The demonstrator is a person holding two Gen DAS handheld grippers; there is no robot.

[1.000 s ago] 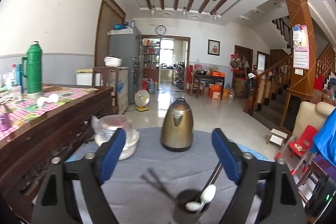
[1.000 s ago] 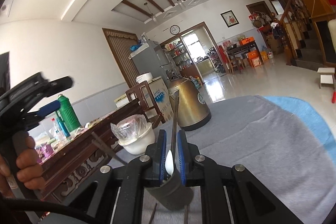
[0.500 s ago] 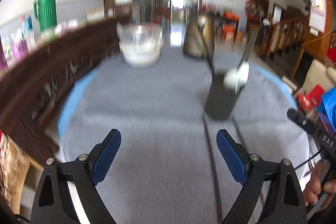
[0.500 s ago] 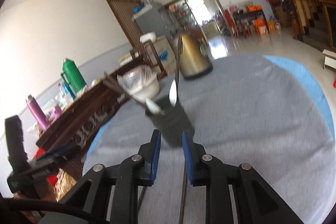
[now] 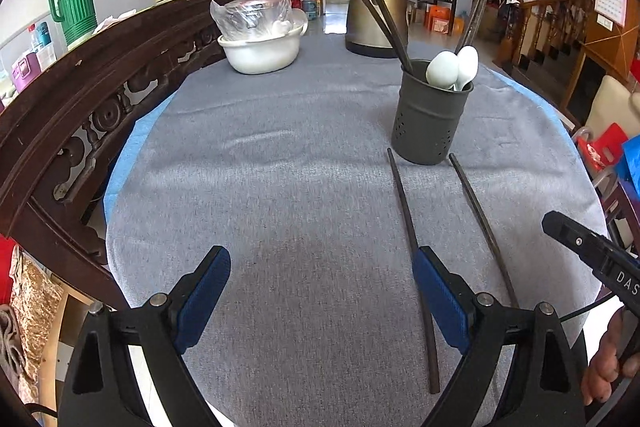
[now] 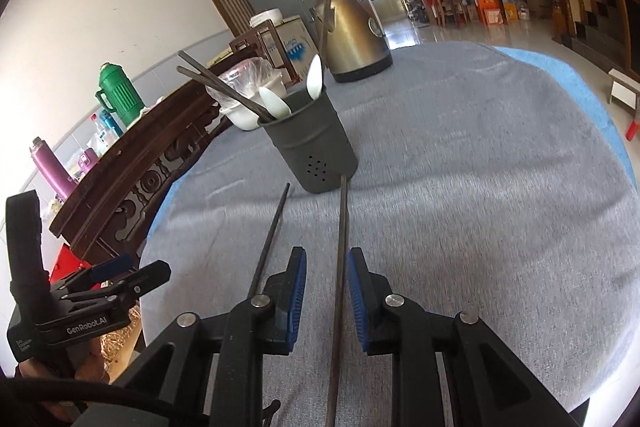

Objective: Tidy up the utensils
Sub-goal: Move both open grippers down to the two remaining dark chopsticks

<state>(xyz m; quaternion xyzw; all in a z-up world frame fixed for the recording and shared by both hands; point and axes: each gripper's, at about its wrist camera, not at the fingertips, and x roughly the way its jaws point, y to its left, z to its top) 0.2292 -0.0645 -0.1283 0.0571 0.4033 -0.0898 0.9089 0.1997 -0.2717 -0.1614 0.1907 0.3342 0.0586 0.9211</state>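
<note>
2 spoons + chopsticks in grey holder.

Two handheld black claws with blue finger pads

The left claw has matte black angular arms, silver screw heads at the joints and ribbed blue pads lining its fingers. The right claw is built the same way, with round silver screws behind its blue pads. Seen from it, the left claw's body carries white "GenRobot.AI" lettering, and a black cable trails beneath.
</note>
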